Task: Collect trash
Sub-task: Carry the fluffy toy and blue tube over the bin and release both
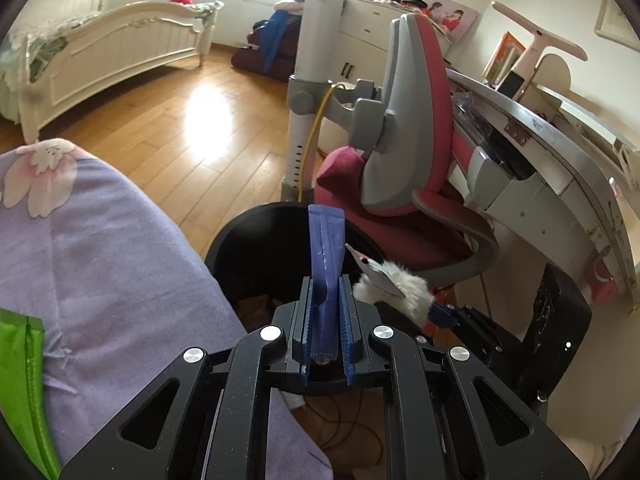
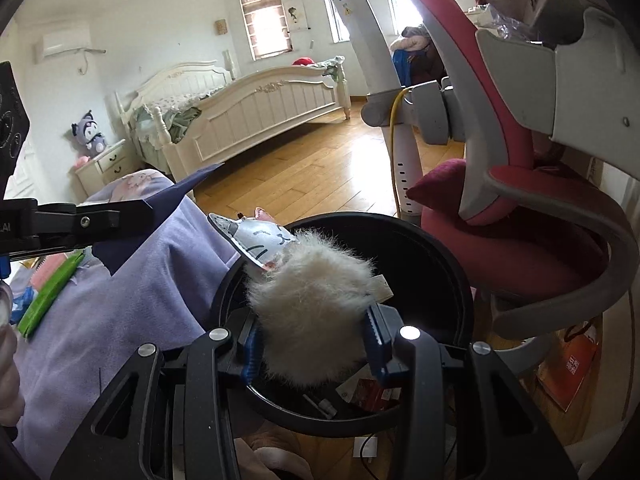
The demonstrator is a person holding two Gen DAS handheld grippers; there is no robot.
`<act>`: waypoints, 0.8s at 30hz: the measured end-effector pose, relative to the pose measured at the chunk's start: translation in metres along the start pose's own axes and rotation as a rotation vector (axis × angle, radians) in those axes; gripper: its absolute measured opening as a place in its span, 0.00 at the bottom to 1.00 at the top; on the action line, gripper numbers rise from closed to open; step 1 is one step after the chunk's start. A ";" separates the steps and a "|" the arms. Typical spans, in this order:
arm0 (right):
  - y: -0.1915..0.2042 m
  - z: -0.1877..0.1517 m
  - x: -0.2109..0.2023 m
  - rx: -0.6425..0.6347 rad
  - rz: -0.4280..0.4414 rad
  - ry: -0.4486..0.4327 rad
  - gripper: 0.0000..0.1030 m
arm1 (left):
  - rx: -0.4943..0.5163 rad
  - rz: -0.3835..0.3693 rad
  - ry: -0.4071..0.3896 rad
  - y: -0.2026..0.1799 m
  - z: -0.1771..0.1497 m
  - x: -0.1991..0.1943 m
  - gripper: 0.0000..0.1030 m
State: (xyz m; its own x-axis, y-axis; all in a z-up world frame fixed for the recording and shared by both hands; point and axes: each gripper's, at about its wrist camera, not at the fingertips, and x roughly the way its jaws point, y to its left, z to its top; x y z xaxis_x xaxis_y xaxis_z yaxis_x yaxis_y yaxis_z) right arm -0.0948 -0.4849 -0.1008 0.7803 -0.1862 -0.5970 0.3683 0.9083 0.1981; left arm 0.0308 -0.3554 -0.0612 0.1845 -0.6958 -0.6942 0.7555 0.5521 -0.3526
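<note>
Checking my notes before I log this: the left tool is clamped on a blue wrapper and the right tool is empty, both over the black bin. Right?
Not quite: the right tool is not empty. The right wrist view shows it clamped on a fluffy white toy above the black bin. The left tool does grip the blue wrapper.

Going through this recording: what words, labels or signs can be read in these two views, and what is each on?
"LAI": white letters on the black body of the left gripper, cut off by the picture's left edge.
Yellow warning triangle: a sticker high on the white post; the small print above it is too small to read.
Print and a square code on the orange bag: too blurred to read.
</note>
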 end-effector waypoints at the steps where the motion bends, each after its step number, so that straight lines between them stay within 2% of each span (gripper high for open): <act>1: -0.002 -0.001 0.001 0.007 -0.001 0.005 0.40 | 0.001 -0.004 0.005 -0.001 0.000 0.002 0.13; 10: -0.019 -0.006 0.011 0.061 -0.005 0.041 0.40 | 0.022 -0.004 0.051 -0.008 0.003 0.027 0.13; 24: -0.028 -0.008 0.023 0.097 -0.004 0.066 0.42 | 0.031 0.010 0.077 -0.008 0.005 0.044 0.13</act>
State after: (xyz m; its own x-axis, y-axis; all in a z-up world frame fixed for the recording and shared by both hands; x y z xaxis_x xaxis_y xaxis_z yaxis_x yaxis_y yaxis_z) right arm -0.0914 -0.5115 -0.1262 0.7450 -0.1615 -0.6472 0.4210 0.8665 0.2683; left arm 0.0362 -0.3929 -0.0859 0.1440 -0.6527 -0.7438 0.7733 0.5432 -0.3269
